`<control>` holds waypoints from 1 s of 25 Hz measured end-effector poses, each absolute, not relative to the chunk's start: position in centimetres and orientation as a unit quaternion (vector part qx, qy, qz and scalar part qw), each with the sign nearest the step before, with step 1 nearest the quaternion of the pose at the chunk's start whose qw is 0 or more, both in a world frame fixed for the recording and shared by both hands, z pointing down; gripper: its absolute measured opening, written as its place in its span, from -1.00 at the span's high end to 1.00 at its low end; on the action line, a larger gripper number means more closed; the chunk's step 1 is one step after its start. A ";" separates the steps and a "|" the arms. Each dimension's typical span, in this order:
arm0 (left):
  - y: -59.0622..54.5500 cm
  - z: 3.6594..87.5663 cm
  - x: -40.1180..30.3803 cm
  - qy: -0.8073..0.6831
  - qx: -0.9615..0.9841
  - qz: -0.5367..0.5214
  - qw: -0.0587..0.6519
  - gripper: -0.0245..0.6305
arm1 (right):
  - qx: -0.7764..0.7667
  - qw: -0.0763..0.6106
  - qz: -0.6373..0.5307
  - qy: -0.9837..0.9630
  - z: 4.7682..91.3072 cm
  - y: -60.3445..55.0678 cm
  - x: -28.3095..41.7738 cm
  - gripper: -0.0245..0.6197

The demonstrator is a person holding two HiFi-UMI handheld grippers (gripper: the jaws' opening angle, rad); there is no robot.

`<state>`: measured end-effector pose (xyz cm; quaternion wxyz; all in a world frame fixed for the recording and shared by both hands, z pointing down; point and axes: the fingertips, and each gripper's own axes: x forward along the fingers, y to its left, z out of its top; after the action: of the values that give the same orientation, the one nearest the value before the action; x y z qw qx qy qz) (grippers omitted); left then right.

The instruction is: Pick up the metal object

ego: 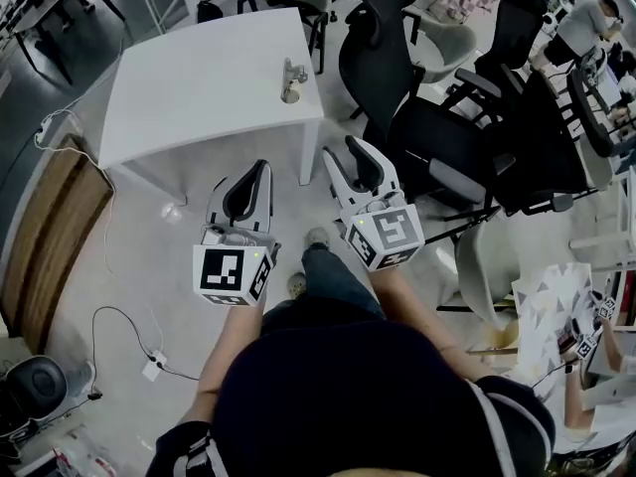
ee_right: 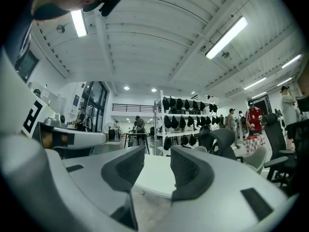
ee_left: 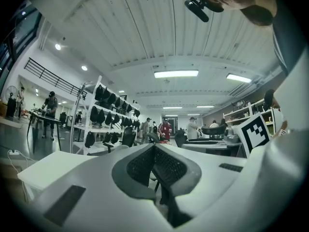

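Note:
A small metal object (ego: 291,78) stands upright on the white table (ego: 199,87), near the table's right edge. Both grippers hang in front of the table, below its near edge, well short of the object. My left gripper (ego: 260,170) is shut with its dark pads meeting and nothing held, as the left gripper view (ee_left: 154,150) also shows. To its right, my right gripper (ego: 346,153) is open, and the right gripper view (ee_right: 157,159) shows only the table's edge (ee_right: 154,175) through the empty gap. Neither gripper view shows the metal object.
Black office chairs (ego: 417,117) crowd the table's right side. A wooden panel (ego: 50,227) and cables (ego: 129,336) lie on the floor at left. The person's shoe (ego: 316,237) is between the grippers. Shelves of dark gear (ee_right: 183,105) and people stand far off.

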<state>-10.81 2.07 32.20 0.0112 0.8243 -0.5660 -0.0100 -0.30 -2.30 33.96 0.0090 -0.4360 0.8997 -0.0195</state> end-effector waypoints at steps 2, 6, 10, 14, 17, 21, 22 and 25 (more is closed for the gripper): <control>1.3 32.4 -11.0 -0.566 0.824 -0.010 0.013 0.85 | -0.435 0.008 -0.021 0.900 34.3 -3.2 -0.6 0.43; -1.1 32.5 -11.7 -0.570 0.822 -0.013 0.007 0.85 | -0.433 0.013 -0.025 0.901 34.7 -6.4 -1.4 0.43; -5.2 33.0 -12.3 -0.571 0.821 -0.008 0.003 0.85 | -0.432 0.015 -0.027 0.901 35.5 -11.3 -2.4 0.43; -10.9 33.3 -12.9 -0.572 0.821 -0.004 0.002 0.85 | -0.433 0.012 -0.025 0.901 36.1 -17.1 -3.5 0.43; -15.6 33.6 -13.3 -0.573 0.820 -0.004 0.007 0.85 | -0.429 0.005 -0.031 0.903 36.8 -21.8 -4.4 0.43; -21.3 34.4 -13.7 -0.578 0.816 0.004 0.019 0.85 | -0.422 -0.011 -0.041 0.906 38.3 -27.6 -5.2 0.43; -22.5 34.6 -13.9 -0.580 0.814 0.008 0.023 0.85 | -0.420 -0.017 -0.045 0.906 38.7 -28.8 -5.5 0.43; -25.6 35.1 -14.9 -0.587 0.809 0.018 0.035 0.85 | -0.414 -0.037 -0.057 0.908 40.1 -31.9 -6.6 0.43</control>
<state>-14.86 -25.58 35.14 0.0353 0.8088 -0.5867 0.0185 -6.57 -31.89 40.08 -0.0366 -0.4145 0.9075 -0.0575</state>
